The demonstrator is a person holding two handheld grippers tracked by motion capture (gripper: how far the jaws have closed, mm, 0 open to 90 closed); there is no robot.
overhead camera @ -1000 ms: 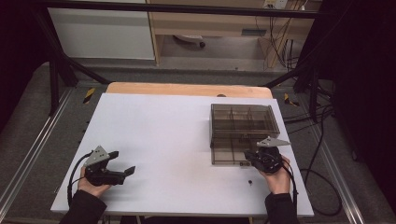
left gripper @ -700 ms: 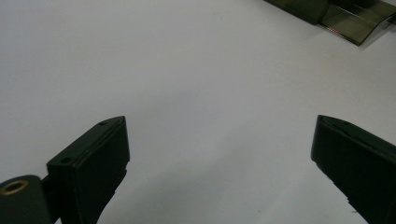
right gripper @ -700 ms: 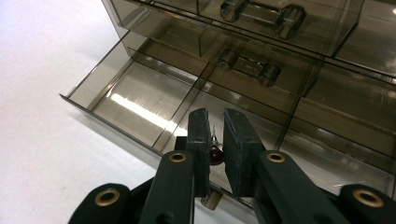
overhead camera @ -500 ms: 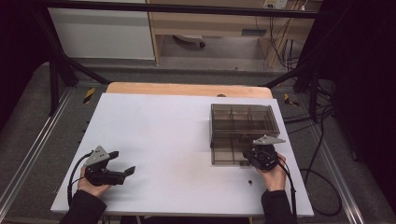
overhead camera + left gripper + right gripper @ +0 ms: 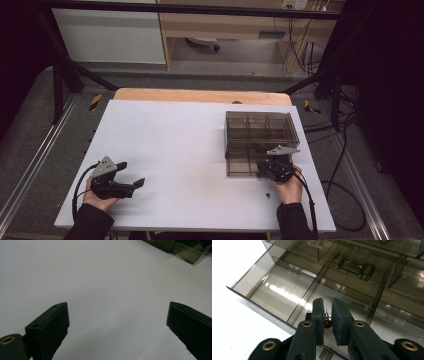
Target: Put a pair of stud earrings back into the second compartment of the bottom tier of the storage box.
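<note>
Currently we hold the right hand-held gripper (image 5: 327,312) with its jaws nearly together, clamped on a small dark-red pin (image 5: 326,322) whose thin metal tip points up between the pads. Directly beneath and ahead of this hand-held gripper lies the pulled-out drawer (image 5: 284,293) of a smoky transparent organizer box (image 5: 260,135); the pin sits above a front compartment, just beyond the drawer's near wall. Farther ahead, in a compartment under the box lid, we see a dark metal bolt-like part (image 5: 353,266).

On the table (image 5: 175,145), a tiny dark object (image 5: 268,194) lies just beside our right hand (image 5: 287,189).

Well apart from the box, our left hand-held gripper (image 5: 131,175) rests low over the table with its jaws wide apart, gripping nothing. Far ahead of it a corner of the drawer (image 5: 187,251) shows.
</note>
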